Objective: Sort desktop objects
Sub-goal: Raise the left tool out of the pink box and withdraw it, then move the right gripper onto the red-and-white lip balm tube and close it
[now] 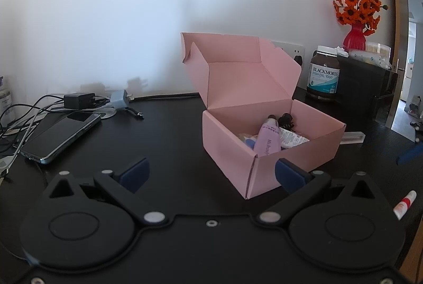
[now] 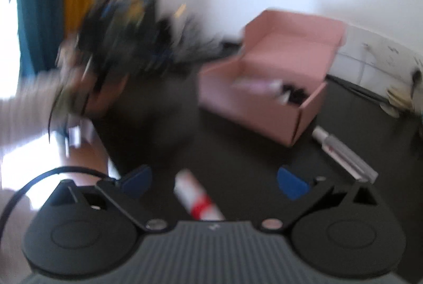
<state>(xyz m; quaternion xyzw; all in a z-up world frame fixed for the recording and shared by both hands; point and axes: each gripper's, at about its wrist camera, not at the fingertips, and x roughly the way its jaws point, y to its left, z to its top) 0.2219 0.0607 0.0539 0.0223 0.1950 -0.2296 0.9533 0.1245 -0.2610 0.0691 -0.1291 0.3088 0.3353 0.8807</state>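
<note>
A pink cardboard box stands open on the black desk, lid up, holding a lilac tube, a white packet and dark items. My left gripper is open just in front of the box, its right finger near the box's front corner, nothing between its fingers. The right wrist view is motion-blurred: my right gripper is open over a white tube with a red band, which lies on the desk between the fingers. That same tube shows at the left view's right edge. The pink box lies beyond.
A phone, chargers and tangled cables sit at the left. A supplement bottle, a black box and a red vase of orange flowers stand behind right. A clear slim case lies right of the box. A sleeve is at left.
</note>
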